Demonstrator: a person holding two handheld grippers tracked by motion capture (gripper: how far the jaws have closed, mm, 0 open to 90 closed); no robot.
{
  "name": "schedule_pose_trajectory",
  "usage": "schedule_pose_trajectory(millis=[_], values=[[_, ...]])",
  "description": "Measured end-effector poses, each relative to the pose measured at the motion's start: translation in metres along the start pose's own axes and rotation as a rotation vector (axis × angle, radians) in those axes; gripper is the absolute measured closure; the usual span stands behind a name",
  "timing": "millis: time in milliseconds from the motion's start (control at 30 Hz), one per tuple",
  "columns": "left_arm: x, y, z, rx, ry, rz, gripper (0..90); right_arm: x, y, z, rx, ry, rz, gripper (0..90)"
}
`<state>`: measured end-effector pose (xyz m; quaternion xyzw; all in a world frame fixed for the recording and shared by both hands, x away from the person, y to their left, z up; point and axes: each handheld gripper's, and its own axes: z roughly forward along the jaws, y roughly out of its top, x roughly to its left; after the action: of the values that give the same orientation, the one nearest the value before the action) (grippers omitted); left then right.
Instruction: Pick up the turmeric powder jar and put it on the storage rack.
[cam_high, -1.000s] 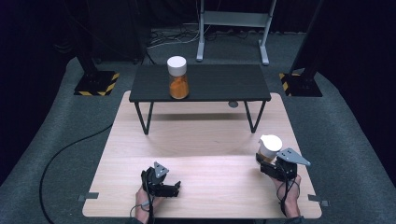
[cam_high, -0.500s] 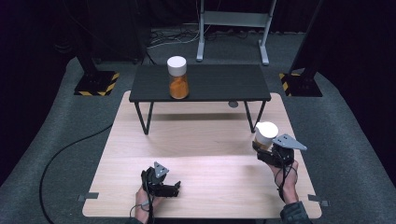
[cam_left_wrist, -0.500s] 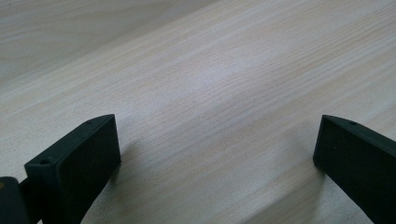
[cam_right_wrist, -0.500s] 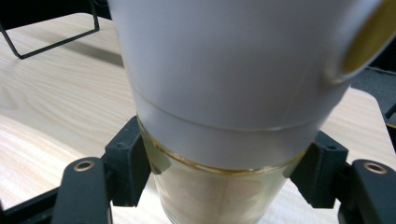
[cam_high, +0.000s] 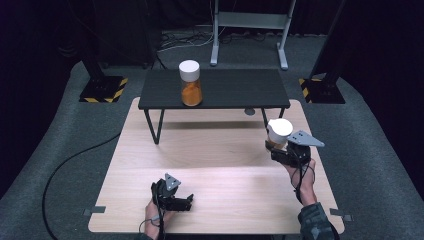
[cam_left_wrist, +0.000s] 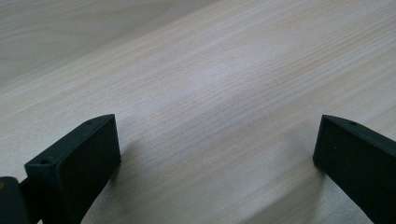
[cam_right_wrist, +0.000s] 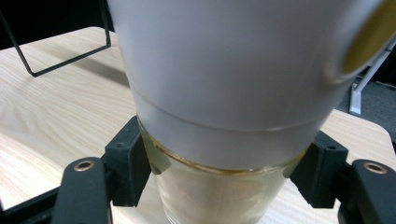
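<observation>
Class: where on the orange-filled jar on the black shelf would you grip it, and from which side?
Grip the jar on its glass body just below the white lid, coming level from the near side. It stands upright with that side open, and the round body suits two jaws.

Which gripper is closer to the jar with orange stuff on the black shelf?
The right gripper. It holds a white-lidded jar up near the black shelf's right end, while the left gripper rests open at the table's near edge, farther from the orange jar.
</observation>
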<state>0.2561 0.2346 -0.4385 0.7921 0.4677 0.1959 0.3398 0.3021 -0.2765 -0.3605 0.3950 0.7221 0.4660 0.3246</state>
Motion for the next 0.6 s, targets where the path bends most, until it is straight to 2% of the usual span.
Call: schedule_pose_trajectory(millis=[600], values=[[0.002,0.000,0.000,0.000,-0.008,0.008,0.2,-0.013,0.031,0.010,-0.032,0.015,-0.003,29.8]])
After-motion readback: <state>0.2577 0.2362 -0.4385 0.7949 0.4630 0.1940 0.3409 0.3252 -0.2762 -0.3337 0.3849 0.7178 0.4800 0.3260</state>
